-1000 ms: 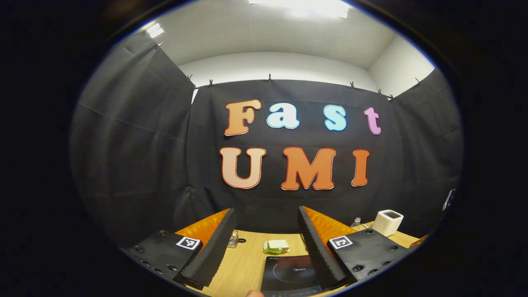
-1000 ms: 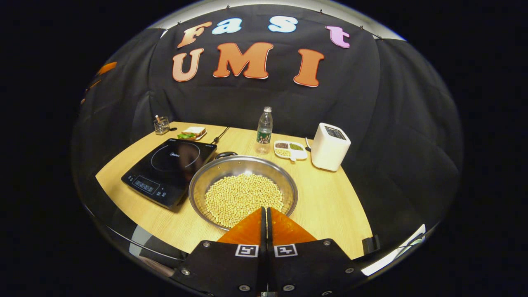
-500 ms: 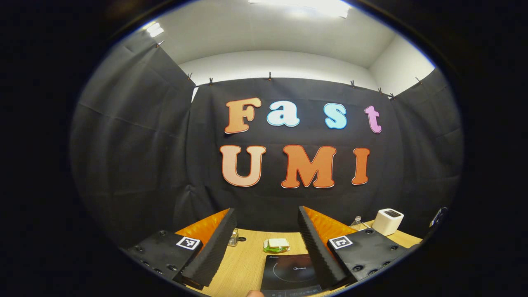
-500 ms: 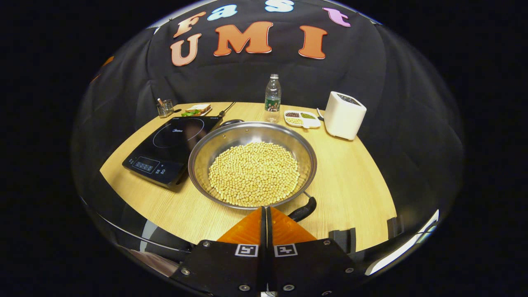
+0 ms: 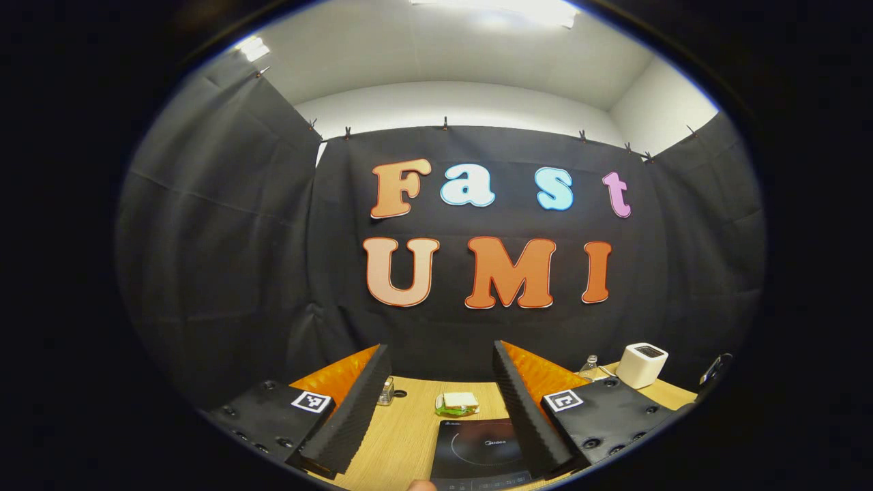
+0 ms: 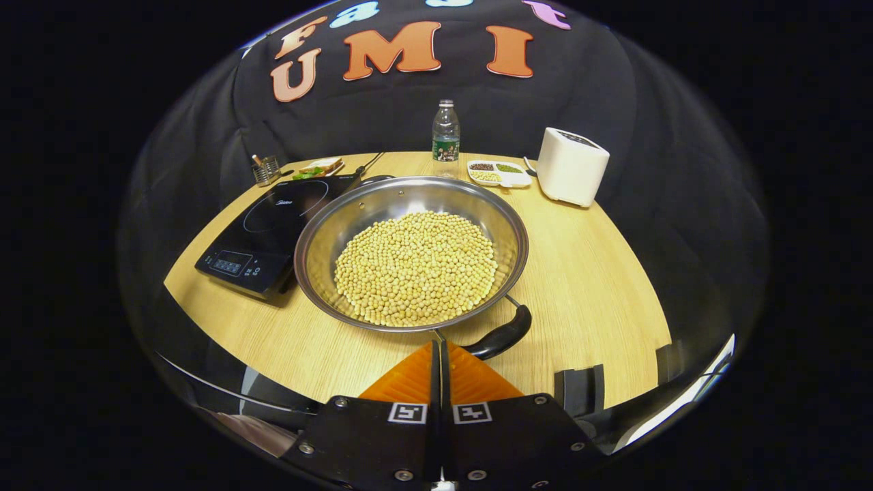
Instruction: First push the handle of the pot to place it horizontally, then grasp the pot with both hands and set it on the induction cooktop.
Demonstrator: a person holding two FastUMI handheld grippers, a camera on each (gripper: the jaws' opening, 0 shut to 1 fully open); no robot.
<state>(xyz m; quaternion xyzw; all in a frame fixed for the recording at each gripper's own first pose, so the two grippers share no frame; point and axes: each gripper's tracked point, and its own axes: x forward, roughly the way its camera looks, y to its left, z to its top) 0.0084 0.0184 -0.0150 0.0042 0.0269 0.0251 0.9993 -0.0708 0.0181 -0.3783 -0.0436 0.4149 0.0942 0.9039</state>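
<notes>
Just right gripper (image 6: pixel 440 351) closed, beside pot (image 6: pixel 411 254)

left gripper (image 5: pixel 436 409) spread wide, right gripper (image 6: pixel 440 351) closed

Bright, even light falls from a ceiling lamp (image 5: pixel 501 10), glaring white at the top of the left gripper view. The steel pot (image 6: pixel 411 249) carries soft glints and throws a faint shadow on the tabletop (image 6: pixel 593 273). Fisheye bending curves the edges; focus is sharp

Steel pot (image 6: pixel 505 225) of beans, black handle (image 6: pixel 501 337) nearest, beside black cooktop (image 6: pixel 273 225).
</notes>
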